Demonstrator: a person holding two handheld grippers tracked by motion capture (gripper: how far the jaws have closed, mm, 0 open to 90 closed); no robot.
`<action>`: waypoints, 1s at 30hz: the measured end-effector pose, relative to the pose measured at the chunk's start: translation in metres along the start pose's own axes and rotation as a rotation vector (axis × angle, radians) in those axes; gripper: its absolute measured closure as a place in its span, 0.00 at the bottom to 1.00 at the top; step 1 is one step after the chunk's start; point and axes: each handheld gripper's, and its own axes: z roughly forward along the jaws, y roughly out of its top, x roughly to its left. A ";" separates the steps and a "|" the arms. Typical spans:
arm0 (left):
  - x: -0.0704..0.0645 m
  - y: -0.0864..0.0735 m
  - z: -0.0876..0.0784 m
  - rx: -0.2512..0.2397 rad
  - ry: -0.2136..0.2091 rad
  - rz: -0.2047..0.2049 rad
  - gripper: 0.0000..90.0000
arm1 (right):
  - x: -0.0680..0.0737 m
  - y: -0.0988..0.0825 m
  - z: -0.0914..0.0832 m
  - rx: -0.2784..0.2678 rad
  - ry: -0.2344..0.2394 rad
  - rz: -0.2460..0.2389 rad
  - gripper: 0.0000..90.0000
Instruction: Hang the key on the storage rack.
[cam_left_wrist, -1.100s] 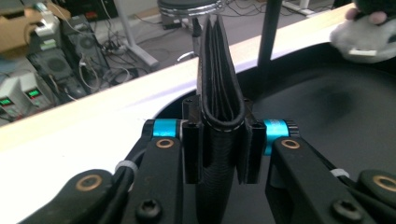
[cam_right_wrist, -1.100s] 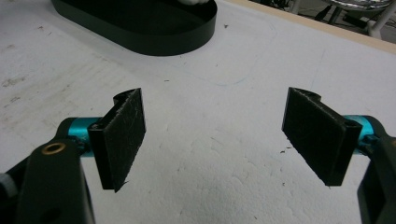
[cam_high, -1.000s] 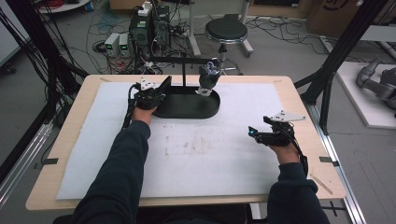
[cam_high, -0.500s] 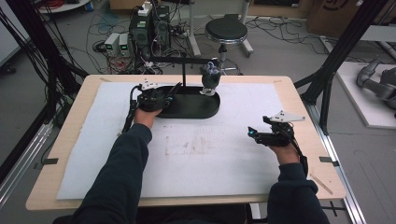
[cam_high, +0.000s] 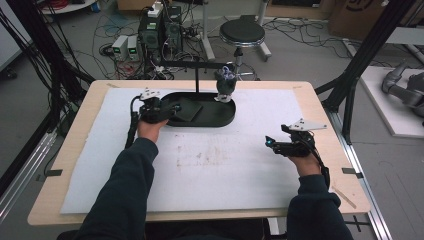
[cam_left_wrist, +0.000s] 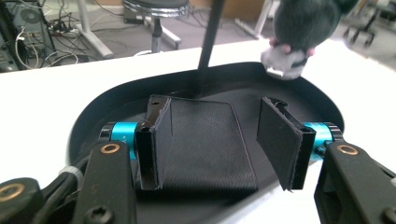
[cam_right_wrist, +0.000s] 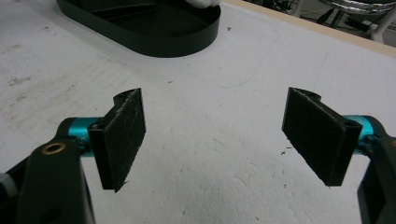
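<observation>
My wooden table carries a white mat covering most of its top, and on the mat's far side sits a black oval tray.

Bright, even light; slightly soft

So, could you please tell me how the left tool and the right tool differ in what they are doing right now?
The left tool reaches over the black oval tray, while the right tool rests apart from it over the white mat. The left tool's jaws, which have just been opening, straddle a flat black wallet-like pad lying in the tray without pinching it; the right tool's jaws stand wider with only bare mat between them. Both are open and hold nothing.
</observation>
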 end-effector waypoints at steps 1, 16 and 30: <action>0.001 -0.002 -0.007 -0.012 0.004 0.000 0.44 | 0.000 0.000 0.000 0.003 0.003 0.003 0.24; 0.001 -0.016 -0.089 -0.125 -0.004 0.071 0.23 | 0.006 -0.002 0.003 0.008 0.026 -0.053 0.24; 0.001 -0.044 -0.117 -0.137 -0.018 0.095 0.23 | 0.007 -0.002 0.001 0.006 -0.001 -0.046 0.24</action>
